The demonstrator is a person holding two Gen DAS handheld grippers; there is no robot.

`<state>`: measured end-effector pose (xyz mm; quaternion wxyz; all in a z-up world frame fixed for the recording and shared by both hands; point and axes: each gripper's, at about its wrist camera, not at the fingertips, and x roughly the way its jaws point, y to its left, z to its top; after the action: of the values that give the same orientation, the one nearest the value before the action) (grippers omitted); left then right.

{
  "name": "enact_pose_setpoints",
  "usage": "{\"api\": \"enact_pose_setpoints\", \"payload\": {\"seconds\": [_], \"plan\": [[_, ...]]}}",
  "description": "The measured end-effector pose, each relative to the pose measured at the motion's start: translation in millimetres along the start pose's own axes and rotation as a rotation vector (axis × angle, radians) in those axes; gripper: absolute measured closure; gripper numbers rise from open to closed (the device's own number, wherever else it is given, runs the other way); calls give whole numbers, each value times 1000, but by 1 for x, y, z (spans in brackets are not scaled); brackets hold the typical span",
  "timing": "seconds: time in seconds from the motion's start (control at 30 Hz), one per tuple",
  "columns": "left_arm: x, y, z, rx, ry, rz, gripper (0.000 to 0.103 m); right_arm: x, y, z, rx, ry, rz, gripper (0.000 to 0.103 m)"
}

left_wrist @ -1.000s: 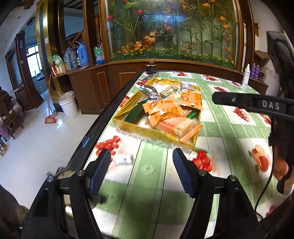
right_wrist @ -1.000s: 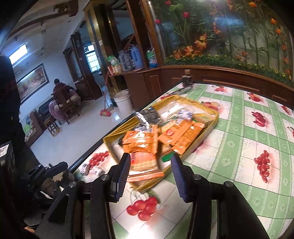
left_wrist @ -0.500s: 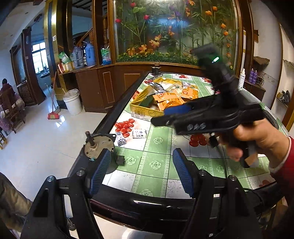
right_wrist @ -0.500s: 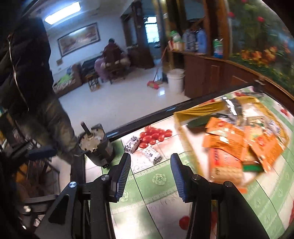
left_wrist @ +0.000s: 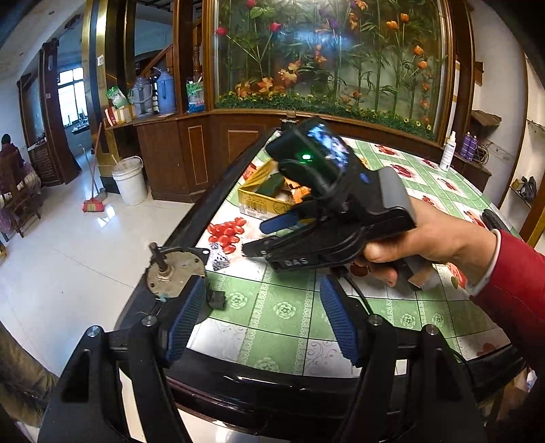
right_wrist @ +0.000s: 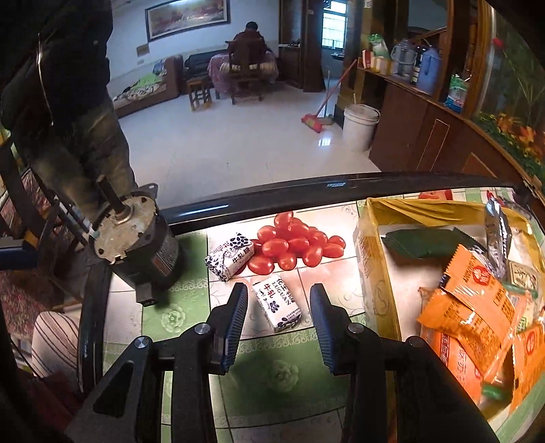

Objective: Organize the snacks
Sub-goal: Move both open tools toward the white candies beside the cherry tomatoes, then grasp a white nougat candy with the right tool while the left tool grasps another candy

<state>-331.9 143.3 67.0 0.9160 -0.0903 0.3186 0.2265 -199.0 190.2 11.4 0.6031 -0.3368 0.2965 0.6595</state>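
The right gripper (right_wrist: 276,306) hangs with jaws spread just over a white nougat candy packet (right_wrist: 276,303) near the table (right_wrist: 190,317) edge, its long axis running roughly along the fingers, slightly slanted. A second packet (right_wrist: 230,256) lies beyond, the yellow snack box (right_wrist: 374,272) beside. The left gripper (left_wrist: 262,318), also spread and empty, sits farther back.

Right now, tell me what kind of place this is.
Probably a family living room: a sofa and a wall painting, a broom and bucket on the tiled floor, and a table with a fruit-print cloth.
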Motion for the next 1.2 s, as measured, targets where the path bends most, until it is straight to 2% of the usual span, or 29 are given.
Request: {"api": "enact_pose_setpoints", "payload": {"seconds": [0.07,0.23,0.27,0.37,0.43,0.57,0.73,0.9,1.0,1.2], "plan": [[3,-2,0,1,9,-4,33,4,1,1,-13,14,13,75],[7,-6,0,6,24,-4,33,12,4,-3,-34,42,8,78],[8,-7,1,9,27,-2,33,11,3,-4,-28,36,8,83],[14,-14,4,37,39,14,33,7,-1,-8,4,33,-14,84],[20,-21,8,57,47,23,33,-7,-8,-15,48,4,3,84],[39,-42,17,122,49,102,32,-53,-34,-43,185,-92,12,84],[78,-54,30,121,78,196,32,-121,-68,-89,336,-191,-33,84],[115,-64,47,133,91,247,32,-174,-77,-116,428,-290,-43,84],[135,-54,55,90,140,313,32,-182,-72,-117,432,-311,-47,84],[149,-34,54,25,195,448,32,-191,-69,-124,431,-326,-29,84]]}}
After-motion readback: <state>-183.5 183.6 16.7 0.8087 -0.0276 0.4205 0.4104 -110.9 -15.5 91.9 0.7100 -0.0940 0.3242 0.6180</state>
